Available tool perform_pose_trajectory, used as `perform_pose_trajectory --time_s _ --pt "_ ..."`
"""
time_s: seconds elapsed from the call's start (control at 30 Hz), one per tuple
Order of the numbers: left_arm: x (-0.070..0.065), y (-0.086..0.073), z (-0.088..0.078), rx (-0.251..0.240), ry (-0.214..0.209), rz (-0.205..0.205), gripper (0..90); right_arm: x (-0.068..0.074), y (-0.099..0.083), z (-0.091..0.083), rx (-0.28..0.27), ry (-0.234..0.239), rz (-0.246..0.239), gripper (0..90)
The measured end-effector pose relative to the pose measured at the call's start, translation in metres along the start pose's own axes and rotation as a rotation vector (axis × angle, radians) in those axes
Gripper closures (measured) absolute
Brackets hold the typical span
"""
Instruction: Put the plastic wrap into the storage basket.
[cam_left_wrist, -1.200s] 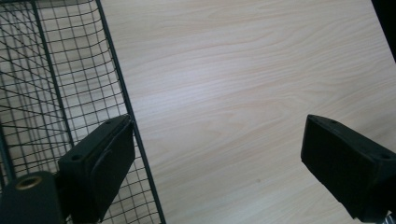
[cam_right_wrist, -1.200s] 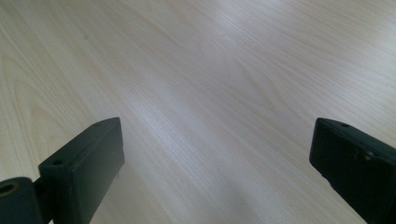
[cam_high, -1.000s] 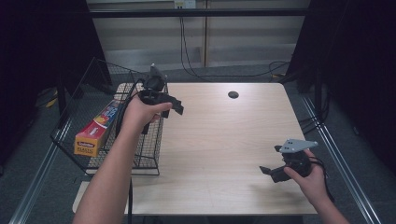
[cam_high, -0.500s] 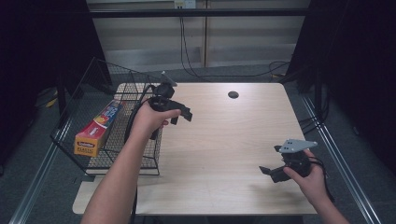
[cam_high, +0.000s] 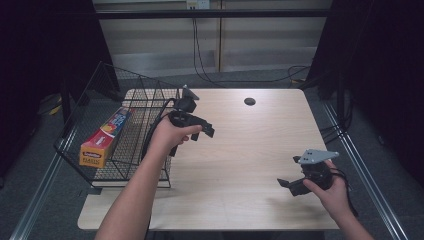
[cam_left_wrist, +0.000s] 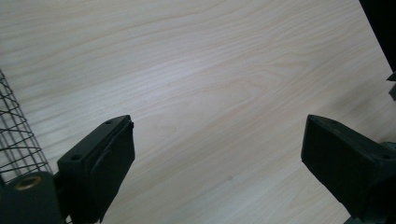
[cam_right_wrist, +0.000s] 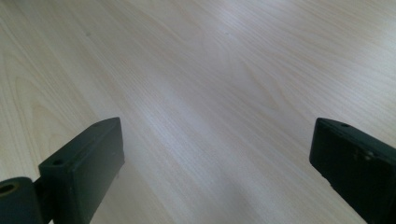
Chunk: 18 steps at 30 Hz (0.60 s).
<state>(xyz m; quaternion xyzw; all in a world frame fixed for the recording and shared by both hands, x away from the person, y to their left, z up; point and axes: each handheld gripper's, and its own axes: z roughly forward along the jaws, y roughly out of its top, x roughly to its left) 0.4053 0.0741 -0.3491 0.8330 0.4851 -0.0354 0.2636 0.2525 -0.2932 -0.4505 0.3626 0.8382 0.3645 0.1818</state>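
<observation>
A wire basket (cam_high: 130, 145) stands on the left part of the surface (cam_high: 250, 150), its outer side hanging past the left edge. A long box (cam_high: 105, 137) lies in the basket along its left wall. The left gripper (cam_high: 200, 131) is above the surface just right of the basket. The right gripper (cam_high: 290, 177) is near the front right corner, well apart from the left one. A round hole (cam_high: 249, 101) sits near the back edge, right of the middle.

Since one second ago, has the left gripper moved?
Yes. The left gripper has moved rightward, away from the wire basket and out over the bare table.
</observation>
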Motion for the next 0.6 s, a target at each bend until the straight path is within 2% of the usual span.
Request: perform_pose_trajectory --time_s 0.37,0.53,0.6 --pt "-0.007 -0.012 0.018 -0.008 -0.025 0.021 9.5 0.000 0.000 -0.001 -0.001 -0.001 0.000 3.1" --pt "-0.011 -0.020 0.026 -0.012 -0.017 0.066 9.1 0.000 0.000 0.000 0.003 -0.004 -0.004 3.0" --pt "-0.012 -0.022 0.027 -0.016 -0.023 0.072 8.9 0.001 -0.001 0.001 0.005 0.000 0.000 3.0"
